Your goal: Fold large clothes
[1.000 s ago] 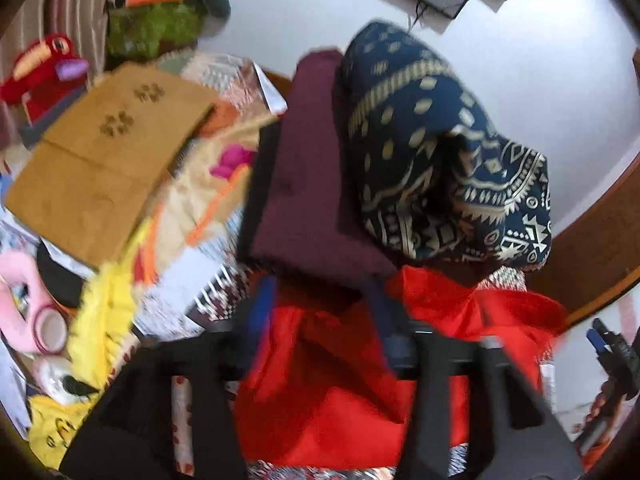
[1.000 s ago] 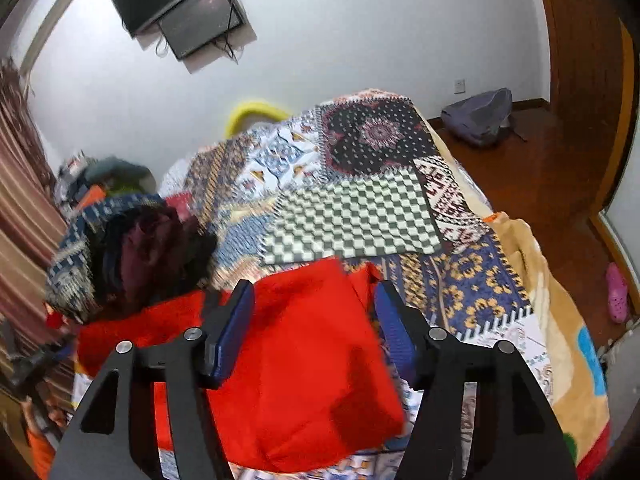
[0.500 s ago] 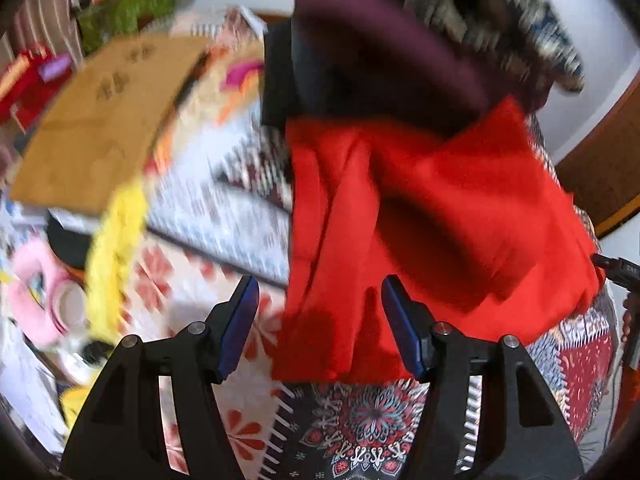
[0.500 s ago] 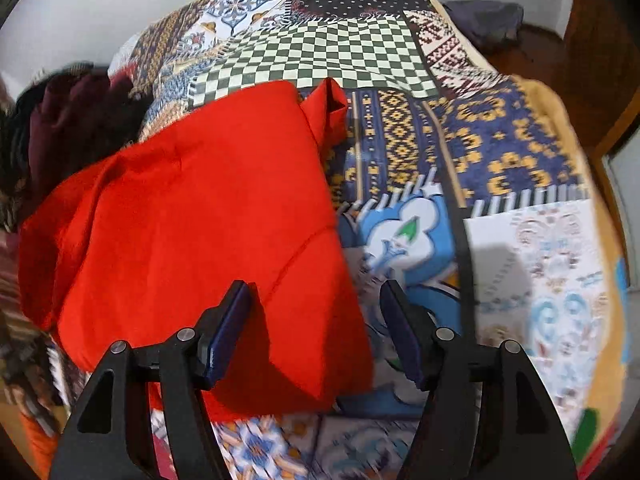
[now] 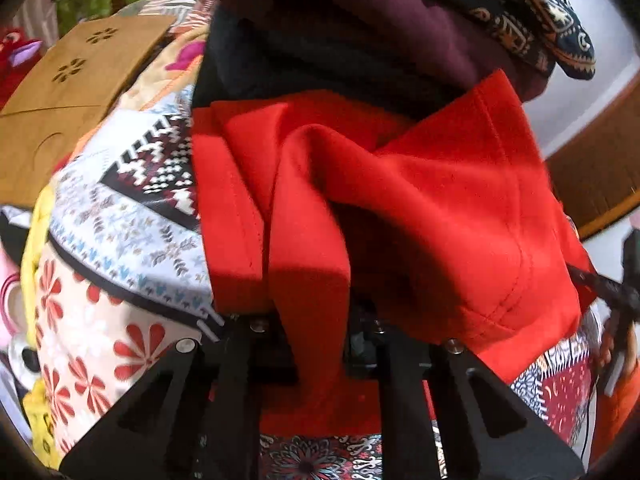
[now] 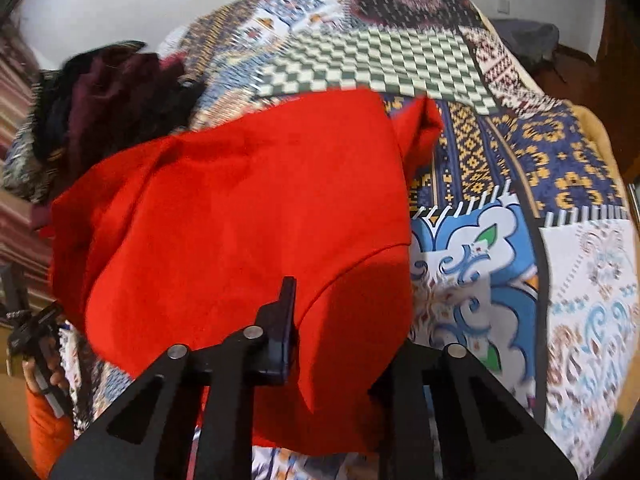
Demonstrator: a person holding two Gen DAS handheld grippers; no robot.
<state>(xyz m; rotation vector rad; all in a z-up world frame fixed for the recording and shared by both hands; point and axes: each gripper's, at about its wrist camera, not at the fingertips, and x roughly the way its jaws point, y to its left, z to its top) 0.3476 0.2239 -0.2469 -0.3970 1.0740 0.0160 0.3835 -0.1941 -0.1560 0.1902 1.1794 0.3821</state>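
Red garment lies on the bed, on the patchwork bedspread, along its near edge. Far-left of it sits a heap of other clothes: a maroon piece and a dark blue patterned cloth, the red cloth's far edge tucked against that heap.

Left tongs: the jaws have just been closing and now pinch a hanging fold of the red garment; cloth fills the gap between the fingers. Right tongs: the jaws have just been closing too, and red fabric bunches between them at the near hem; the right-hand finger is buried under cloth, only the left-hand one shows.

Handling, judged: the fabric looks soft, fairly thick and matte, fleece-like, with no stiffness of its own. It drapes in deep folds and will sag between the two holds unless kept taut. Light for its bulk, not fragile, not slippery; the nap should give the pads good bite. A stitched hem runs along the right part in the left wrist view, and seams like this are the firmest places to take hold.

Risk, judged: each pinch may catch several layers, or only one, so the piece could lift crooked. The neighbouring heap touches the far edge and may be dragged along.

Best holds, judged: two corners of one hem, well apart.
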